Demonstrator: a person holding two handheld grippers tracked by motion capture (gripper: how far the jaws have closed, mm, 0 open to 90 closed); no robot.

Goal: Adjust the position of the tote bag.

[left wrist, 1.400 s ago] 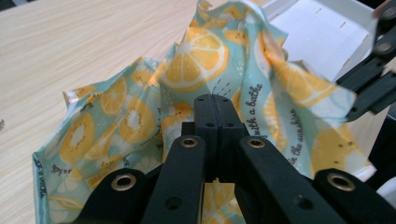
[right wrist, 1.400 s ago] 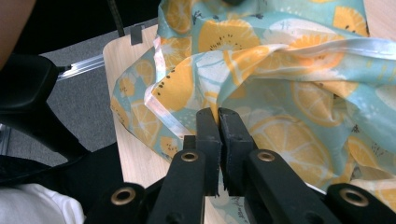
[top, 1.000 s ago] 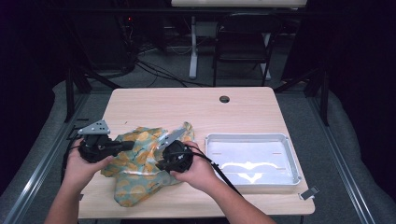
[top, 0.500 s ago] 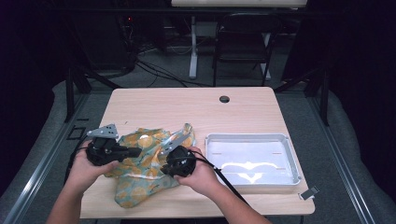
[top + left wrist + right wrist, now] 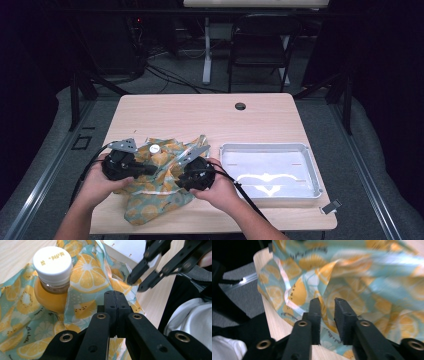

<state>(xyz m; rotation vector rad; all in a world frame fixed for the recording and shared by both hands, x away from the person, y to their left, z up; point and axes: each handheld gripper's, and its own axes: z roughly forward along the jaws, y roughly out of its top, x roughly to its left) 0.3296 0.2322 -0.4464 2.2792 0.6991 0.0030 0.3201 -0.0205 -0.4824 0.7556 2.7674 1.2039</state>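
Fruit-print cloth [image 5: 160, 187] sits at the table's 7 o'clock, wrapped round a white-capped bottle [image 5: 53, 280]. Right gripper [image 5: 327, 305] jaws have just been opening: spread now, cloth behind the gap, probably released, though blur hides contact. Left gripper [image 5: 115, 298] is pressed together, seemingly empty, and has shifted toward 5 o'clock. Looks like a regrip.

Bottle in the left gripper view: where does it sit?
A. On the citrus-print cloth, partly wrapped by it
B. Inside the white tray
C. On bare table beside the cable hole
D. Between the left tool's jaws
A: the orange-filled bottle with the white cap stands in folds of the citrus-print cloth, apart from the tray.
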